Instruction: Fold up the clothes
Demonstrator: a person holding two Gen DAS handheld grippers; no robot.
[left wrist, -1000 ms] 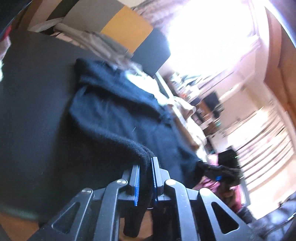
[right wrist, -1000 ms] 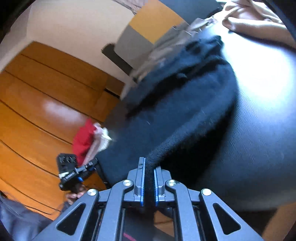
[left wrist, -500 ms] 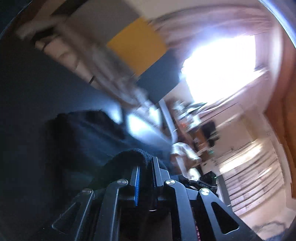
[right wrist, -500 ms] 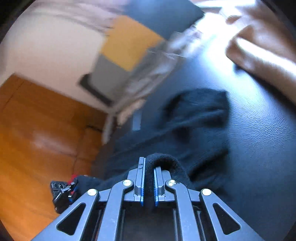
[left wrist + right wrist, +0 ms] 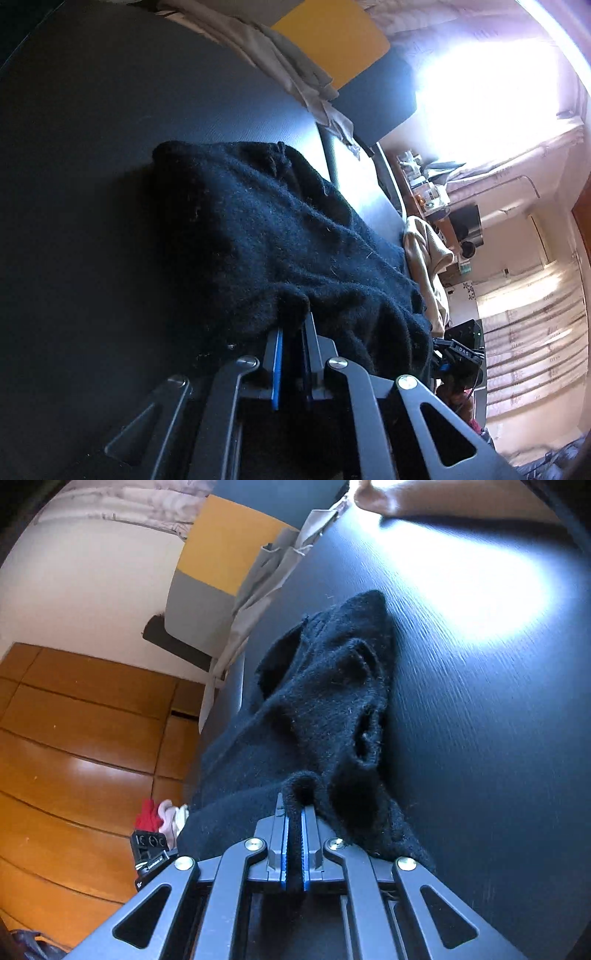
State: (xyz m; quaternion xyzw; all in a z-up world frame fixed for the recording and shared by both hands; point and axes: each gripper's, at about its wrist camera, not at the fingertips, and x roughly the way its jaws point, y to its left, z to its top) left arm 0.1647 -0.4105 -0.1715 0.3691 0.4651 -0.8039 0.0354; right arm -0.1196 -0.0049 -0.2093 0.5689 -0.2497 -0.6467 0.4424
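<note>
- Black knit sweater point(image 5: 280, 236) lies bunched on a dark table point(image 5: 92, 155), folded over on itself, thick edge facing the left camera.
- Left gripper point(image 5: 291, 332): jaws closing, a fold of sweater pinched between the blue pads point(image 5: 276, 369); cloth bulges out just past the tips.
- Right gripper point(image 5: 294, 808): clenched on another fold of the sweater, knit squeezed tight between its pads, a rounded lump of cloth at the tips.
- Right view: sweater point(image 5: 325, 701) runs away from the gripper in a rumpled heap, one open fold gaping on its right side; bare table point(image 5: 498, 720) to the right with a bright glare patch.
- Each gripper shows up small in the other's view: right one at lower right of the left view point(image 5: 458, 358), left one at lower left of the right view point(image 5: 149, 849).
- Beige cloth point(image 5: 295, 70) lies at the far table edge, touching a yellow and grey panel point(image 5: 332, 40) behind it.
- Another tan garment point(image 5: 428, 251) sits beyond the sweater, near the right table edge.
- Wooden floor point(image 5: 74, 738) beside the table in the right view; red and pink cloth point(image 5: 155, 818) near the left gripper there.
</note>
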